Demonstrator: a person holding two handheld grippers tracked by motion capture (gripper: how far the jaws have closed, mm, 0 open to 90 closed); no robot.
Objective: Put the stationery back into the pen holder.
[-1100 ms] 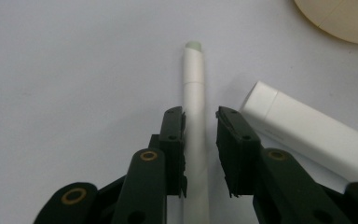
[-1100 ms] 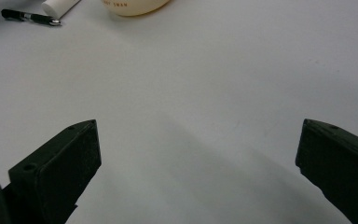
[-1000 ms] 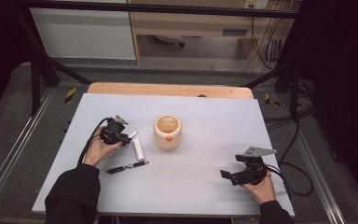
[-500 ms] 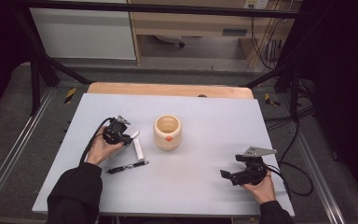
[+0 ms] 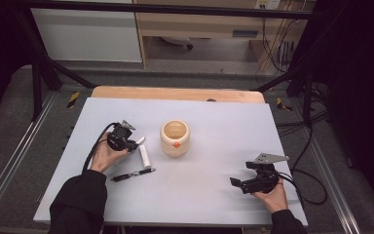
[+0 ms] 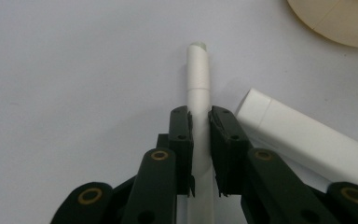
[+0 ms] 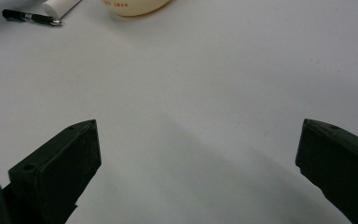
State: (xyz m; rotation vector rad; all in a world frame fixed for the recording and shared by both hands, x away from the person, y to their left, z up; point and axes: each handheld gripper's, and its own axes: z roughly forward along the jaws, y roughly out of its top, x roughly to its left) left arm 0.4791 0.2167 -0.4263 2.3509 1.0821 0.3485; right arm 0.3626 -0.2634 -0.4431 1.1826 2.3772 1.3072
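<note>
The left gripper [image 6: 200, 135] had just been closing, and its jaws now pinched a thin white pen [image 6: 198, 88] lying on the table [image 5: 214, 195], the pen running straight out ahead from between the pads. A thicker white tube [image 6: 307, 140] lay just beside the right-hand jaw, apparently touching it or nearly so, and the rim of a cream cup [image 6: 340, 23] sat farther ahead to that same side. The right gripper [image 7: 198, 163] rested well apart with jaws spread wide and nothing between them; a black pen [image 5: 134, 174] lay near the left hand [image 5: 104, 156], behind the gripper. Risks, as judged from this moment: the grip sat toward the rear of the pen, so the long free end could droop or swing on lifting, and a smooth round barrel could roll or slip out of flat pads. The tube lay close enough that any sideways drag on lift would nudge it, possibly rolling it against the cup. If the pen is meant for the cup, a tilted free end could catch the rim and tip it. Whether the pads bore squarely on the barrel could not be told.
</note>
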